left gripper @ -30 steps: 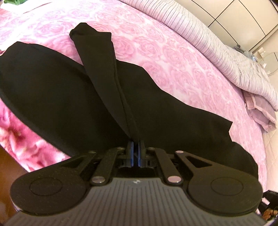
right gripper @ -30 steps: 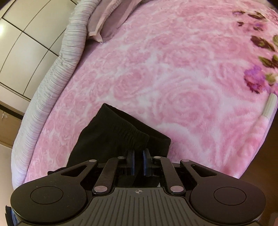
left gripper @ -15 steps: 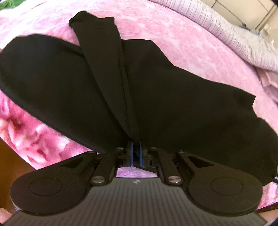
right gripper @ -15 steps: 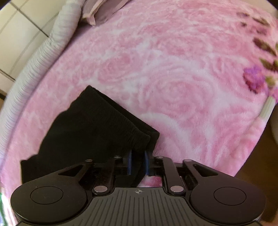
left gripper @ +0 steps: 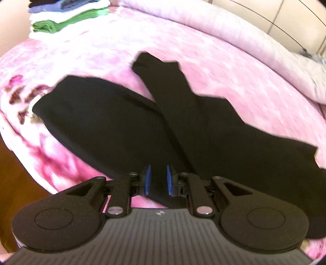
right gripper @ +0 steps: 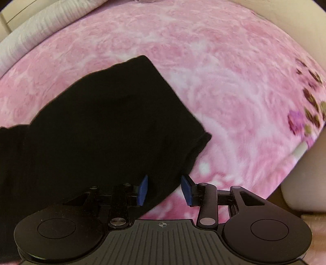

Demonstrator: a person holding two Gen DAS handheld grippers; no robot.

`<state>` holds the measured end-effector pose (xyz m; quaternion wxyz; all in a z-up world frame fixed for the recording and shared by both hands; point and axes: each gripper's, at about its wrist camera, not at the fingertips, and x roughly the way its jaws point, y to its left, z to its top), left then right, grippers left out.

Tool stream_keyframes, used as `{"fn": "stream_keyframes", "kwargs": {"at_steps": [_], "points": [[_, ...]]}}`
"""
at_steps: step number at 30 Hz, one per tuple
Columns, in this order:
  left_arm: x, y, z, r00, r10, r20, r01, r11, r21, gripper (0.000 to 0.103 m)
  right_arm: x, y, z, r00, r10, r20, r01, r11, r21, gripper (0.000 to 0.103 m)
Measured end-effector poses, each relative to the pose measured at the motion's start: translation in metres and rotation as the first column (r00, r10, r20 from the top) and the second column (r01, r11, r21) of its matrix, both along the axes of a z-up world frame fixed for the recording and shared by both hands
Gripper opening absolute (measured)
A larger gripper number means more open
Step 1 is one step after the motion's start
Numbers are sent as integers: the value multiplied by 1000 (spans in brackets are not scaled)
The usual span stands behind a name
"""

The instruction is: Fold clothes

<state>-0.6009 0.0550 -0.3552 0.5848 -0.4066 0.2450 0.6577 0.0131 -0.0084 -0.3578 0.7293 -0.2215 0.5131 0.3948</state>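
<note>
A black garment (left gripper: 142,126) lies spread on the pink rose-patterned blanket (left gripper: 234,81), with a narrow strip (left gripper: 175,91) folded across it toward the far side. My left gripper (left gripper: 158,179) is open, its blue pads apart just above the garment's near edge. In the right wrist view the garment's cuffed end (right gripper: 114,122) lies flat on the blanket (right gripper: 224,81). My right gripper (right gripper: 166,190) is open, its pads on either side of the garment's near edge, holding nothing.
A stack of folded clothes (left gripper: 67,18), green, white and blue, sits at the bed's far left corner. A striped lilac duvet (left gripper: 254,44) is bunched along the far side. The bed's edge and wooden floor (left gripper: 18,179) are at the near left.
Both grippers have opened and let go of the black garment, which now lies flat on the blanket. Both have pulled back a little.
</note>
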Motion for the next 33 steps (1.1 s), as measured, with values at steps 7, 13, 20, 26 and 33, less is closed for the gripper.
{"fn": "stream_keyframes", "kwargs": {"at_steps": [7,13,20,26,33], "points": [[-65,26,-22,999,-17,-47,15,999,-49,10,-81,38,8,990,141,24,-140,990,-33,41],[-146,54,-15,998,27,-58,-32,996,-82,8,-168,83,26,977,213,29,-214,976,40,41],[-194,108,-1,997,-61,-49,50,980,-194,14,-295,168,28,884,464,-62,-453,882,133,41],[-198,135,-12,996,-55,74,73,963,-260,16,-382,218,11,757,618,-213,-578,785,221,40],[-220,136,-17,986,20,167,29,958,-285,16,-428,249,-22,677,602,-424,-533,798,282,40]]}}
